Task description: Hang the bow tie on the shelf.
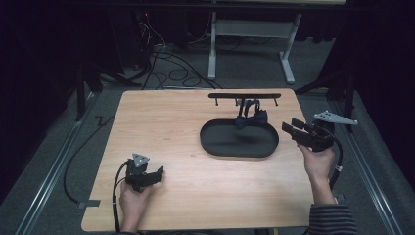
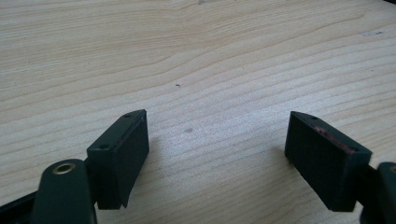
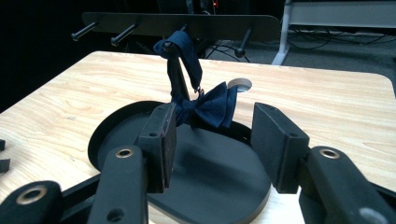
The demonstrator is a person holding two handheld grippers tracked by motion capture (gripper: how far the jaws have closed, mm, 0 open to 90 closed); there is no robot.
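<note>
Two grippers, left [image 1: 157,175] and right [image 1: 289,128], fingers spread and empty; one bow tie [image 3: 208,106], one tray [image 1: 215,142].

One wooden table [image 1: 186,196]. One black oval tray [image 1: 215,144] on it. One dark blue bow tie [image 3: 210,106], hanging by its strap above the tray. One black rack [image 1: 244,96] at the table's far edge, carrying pegs: four can be counted in the right gripper view [image 3: 122,34], though others may be hidden. One round hole [image 3: 239,84] in the tabletop beyond the tray. Two hand-held grippers: the left gripper [image 1: 157,175] and the right gripper [image 1: 288,129], each with two black jaws, four jaws in all. Two hands, one per gripper: left hand [image 1: 133,198], right hand [image 1: 319,162]. Two grey three-cornered plates, one on each gripper [image 1: 139,160].
</note>
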